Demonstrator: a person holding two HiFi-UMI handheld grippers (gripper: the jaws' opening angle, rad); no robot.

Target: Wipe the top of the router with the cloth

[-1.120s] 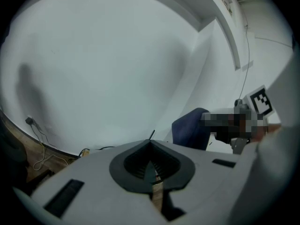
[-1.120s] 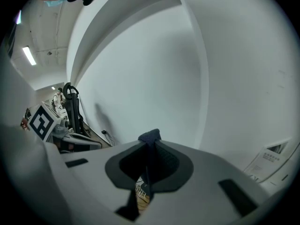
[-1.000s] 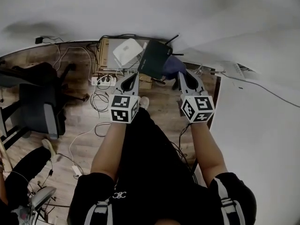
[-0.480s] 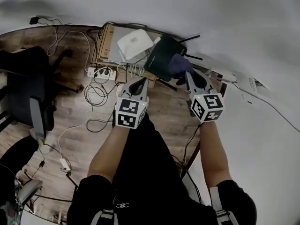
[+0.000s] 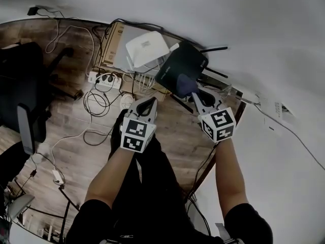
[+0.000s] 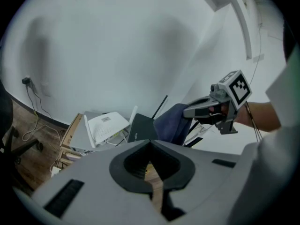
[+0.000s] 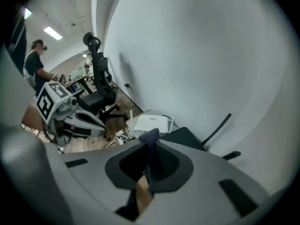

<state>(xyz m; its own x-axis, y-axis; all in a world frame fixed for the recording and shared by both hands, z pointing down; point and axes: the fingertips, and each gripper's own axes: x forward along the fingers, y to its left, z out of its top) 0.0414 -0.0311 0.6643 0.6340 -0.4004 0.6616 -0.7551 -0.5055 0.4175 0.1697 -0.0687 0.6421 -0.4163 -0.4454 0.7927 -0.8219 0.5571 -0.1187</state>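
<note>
Seen from the head, the right gripper [image 5: 198, 95] pinches a dark blue cloth [image 5: 186, 84]. The cloth lies bunched on the near end of a flat black router with stick antennas [image 5: 179, 65] by the wall and hides that part of its top, and in the right gripper view only a fold of it pokes up between the jaws. The left gripper [image 5: 148, 103] hangs just left of the router above the wooden floor [image 5: 172, 131], jaws pressed together and empty. A white router [image 5: 147, 49] partly covers a cardboard box [image 5: 116, 39], and tangled cables [image 5: 144, 80] obscure what the black router rests on.
</note>
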